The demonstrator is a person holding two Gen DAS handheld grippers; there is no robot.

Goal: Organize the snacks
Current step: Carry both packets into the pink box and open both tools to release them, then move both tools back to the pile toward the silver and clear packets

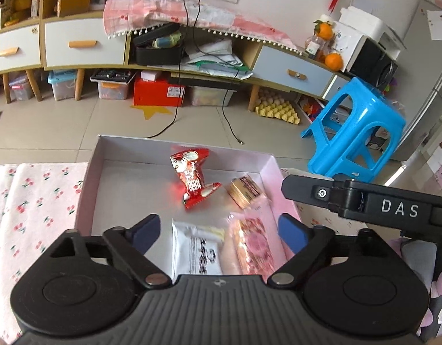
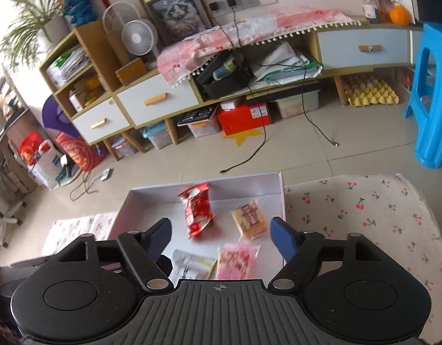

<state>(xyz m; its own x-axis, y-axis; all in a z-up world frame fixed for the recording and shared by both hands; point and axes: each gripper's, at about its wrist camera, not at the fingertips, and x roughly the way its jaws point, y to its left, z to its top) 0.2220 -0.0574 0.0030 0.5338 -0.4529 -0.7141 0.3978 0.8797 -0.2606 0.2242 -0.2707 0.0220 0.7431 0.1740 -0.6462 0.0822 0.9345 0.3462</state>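
Observation:
A shallow white box [image 1: 120, 178] [image 2: 249, 185] sits on the cherry-print tablecloth [image 1: 34, 201] [image 2: 364, 215]. In it lie a red snack packet [image 1: 192, 181] [image 2: 196, 210], a tan wafer packet [image 1: 245, 191] [image 2: 249, 218], a white packet [image 1: 196, 248] [image 2: 192, 264] and a pink packet [image 1: 254, 247] [image 2: 235, 261]. My left gripper [image 1: 221, 230] is open and empty above the white and pink packets. My right gripper [image 2: 221, 233] is open and empty above the box's near half. The right gripper's black body [image 1: 364, 201] shows at the right of the left wrist view.
The table edge lies just beyond the box, with tiled floor past it. A blue plastic stool [image 1: 355, 132] [image 2: 430, 100] stands to the right. A low cabinet with drawers [image 1: 86, 43] [image 2: 152, 100], storage boxes and loose cables [image 1: 175, 115] are across the floor.

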